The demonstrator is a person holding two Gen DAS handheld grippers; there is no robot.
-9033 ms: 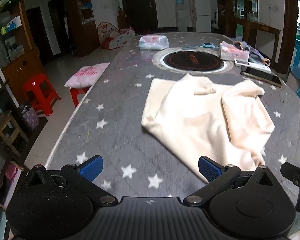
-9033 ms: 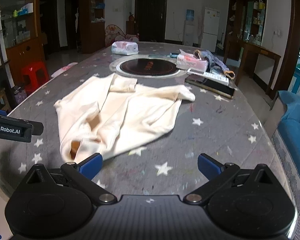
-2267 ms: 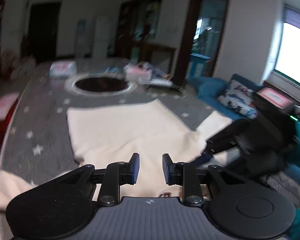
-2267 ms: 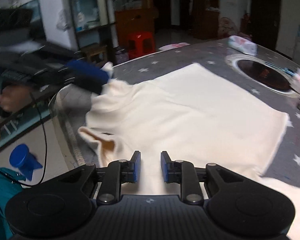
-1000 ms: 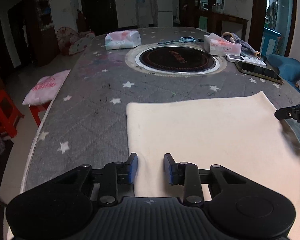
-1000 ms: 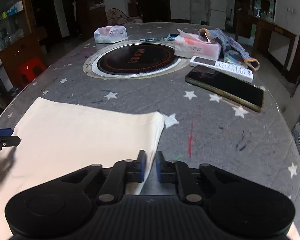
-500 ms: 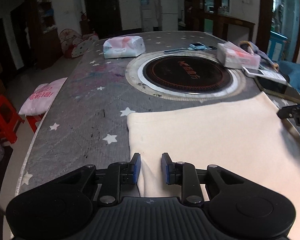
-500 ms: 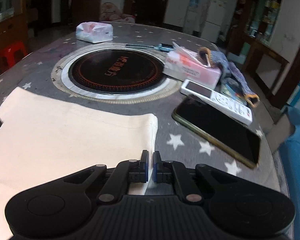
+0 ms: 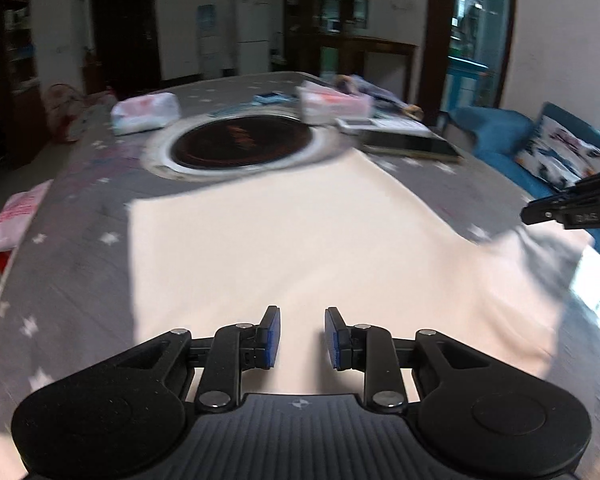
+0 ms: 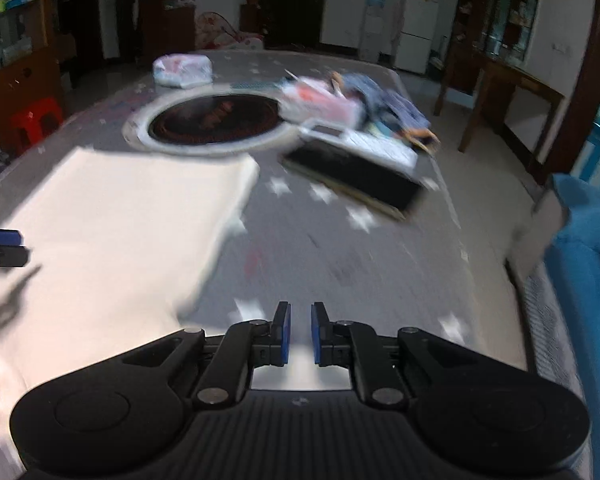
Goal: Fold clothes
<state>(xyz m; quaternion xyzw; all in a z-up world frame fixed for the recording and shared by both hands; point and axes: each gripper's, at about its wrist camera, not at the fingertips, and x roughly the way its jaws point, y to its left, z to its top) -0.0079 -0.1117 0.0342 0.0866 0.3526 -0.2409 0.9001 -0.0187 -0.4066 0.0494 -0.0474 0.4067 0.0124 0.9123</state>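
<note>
From the left wrist, your left hand-held gripper (image 9: 302, 338) hangs over the near edge of the cream garment (image 9: 284, 240) with its pads apart and nothing between them; the cloth lies flat toward 12 o'clock on the table (image 9: 72, 248). Settle before choosing a grip, since the view is blurred. From the right wrist, your right hand-held gripper (image 10: 300, 334) shows a narrow gap, empty, over bare table; the garment lies at 10 o'clock, so go there for its corner.

soft matt cream cloth garment (image 9: 284, 232) on a matt grey star-printed tablecloth (image 10: 340, 248); glossy black phone (image 10: 352, 176).
</note>
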